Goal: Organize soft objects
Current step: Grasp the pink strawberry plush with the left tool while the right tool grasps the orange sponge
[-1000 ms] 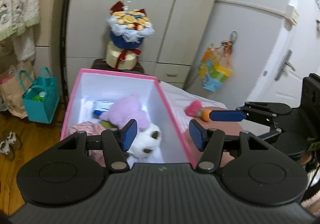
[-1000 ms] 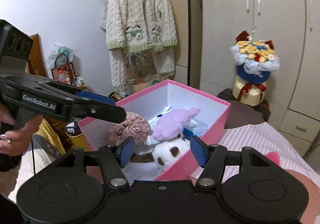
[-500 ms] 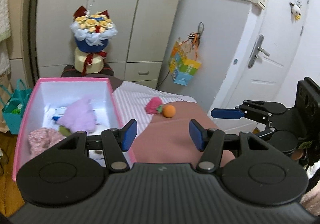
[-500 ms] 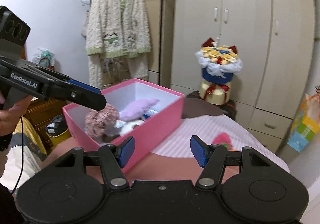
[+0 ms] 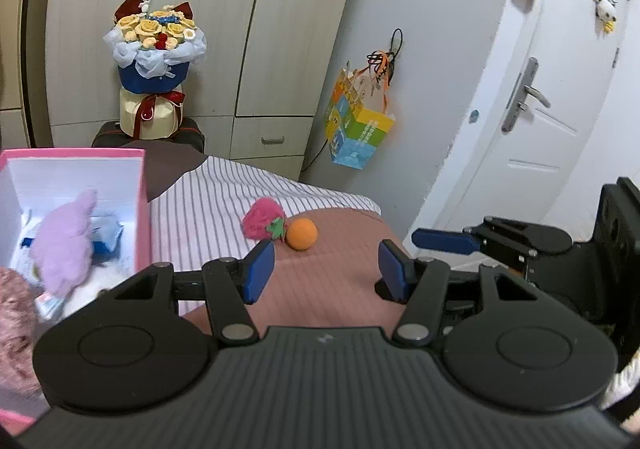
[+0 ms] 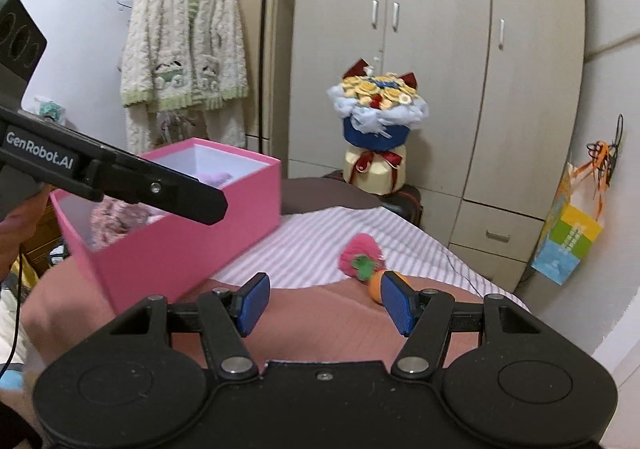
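Note:
A pink plush strawberry (image 5: 263,224) and an orange ball (image 5: 302,234) lie together on the bed, also in the right wrist view, strawberry (image 6: 359,256), ball (image 6: 376,287). A pink box (image 5: 142,185) at the left holds a purple plush (image 5: 66,245) and a pinkish knitted plush (image 5: 14,313); the box also shows in the right wrist view (image 6: 180,249). My left gripper (image 5: 326,275) is open and empty, just short of the ball. My right gripper (image 6: 326,307) is open and empty, its right finger partly hiding the ball.
The bed has a striped sheet (image 5: 208,205) and a pink-brown cover (image 5: 328,301). A flower bouquet (image 5: 154,69) stands on a dark case before the wardrobe (image 5: 224,21). A colourful paper bag (image 5: 358,129) hangs on the wall by a white door (image 5: 560,89). A cardigan (image 6: 184,61) hangs at the left.
Both grippers have swung right, away from the pink box and toward the strawberry and ball, which are now nearer and centred. Both stay open and empty.

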Tool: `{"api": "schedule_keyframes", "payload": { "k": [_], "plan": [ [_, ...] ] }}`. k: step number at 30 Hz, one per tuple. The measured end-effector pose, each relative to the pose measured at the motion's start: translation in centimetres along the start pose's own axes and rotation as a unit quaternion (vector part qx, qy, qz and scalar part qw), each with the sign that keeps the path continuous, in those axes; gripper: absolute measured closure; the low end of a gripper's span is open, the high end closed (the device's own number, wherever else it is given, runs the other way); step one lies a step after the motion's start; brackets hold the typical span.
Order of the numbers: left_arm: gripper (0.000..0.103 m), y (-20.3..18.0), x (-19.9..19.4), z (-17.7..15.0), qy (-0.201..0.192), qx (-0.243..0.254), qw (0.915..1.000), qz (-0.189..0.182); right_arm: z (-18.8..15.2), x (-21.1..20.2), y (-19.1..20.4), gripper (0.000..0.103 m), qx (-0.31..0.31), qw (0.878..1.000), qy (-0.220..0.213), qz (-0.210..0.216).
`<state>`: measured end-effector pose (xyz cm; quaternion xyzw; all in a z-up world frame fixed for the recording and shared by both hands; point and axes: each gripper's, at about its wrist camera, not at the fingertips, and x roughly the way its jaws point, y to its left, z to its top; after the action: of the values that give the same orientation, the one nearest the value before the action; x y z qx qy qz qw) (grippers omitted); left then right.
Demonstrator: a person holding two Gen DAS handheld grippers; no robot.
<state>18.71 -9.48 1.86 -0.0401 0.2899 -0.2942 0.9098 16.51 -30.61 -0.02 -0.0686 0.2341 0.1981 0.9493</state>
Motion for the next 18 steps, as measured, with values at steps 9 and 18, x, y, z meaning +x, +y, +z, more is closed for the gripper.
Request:
{"api": "schedule_keyframes", "payload": {
  "k": [9,18],
  "plan": [
    [0.046,0.0,7.1,0.2,-0.008,-0.024,0.9981,0.057,-1.2,4.8,-3.2,0.037,0.002,1.000,0.026,0.000],
    [0.046,1.5,13.8,0.5,-0.001,-0.070,0.9905,0.119,-1.2,9.9,-6.4,0.037,0.044,0.997,0.059,0.038]
  ]
}}
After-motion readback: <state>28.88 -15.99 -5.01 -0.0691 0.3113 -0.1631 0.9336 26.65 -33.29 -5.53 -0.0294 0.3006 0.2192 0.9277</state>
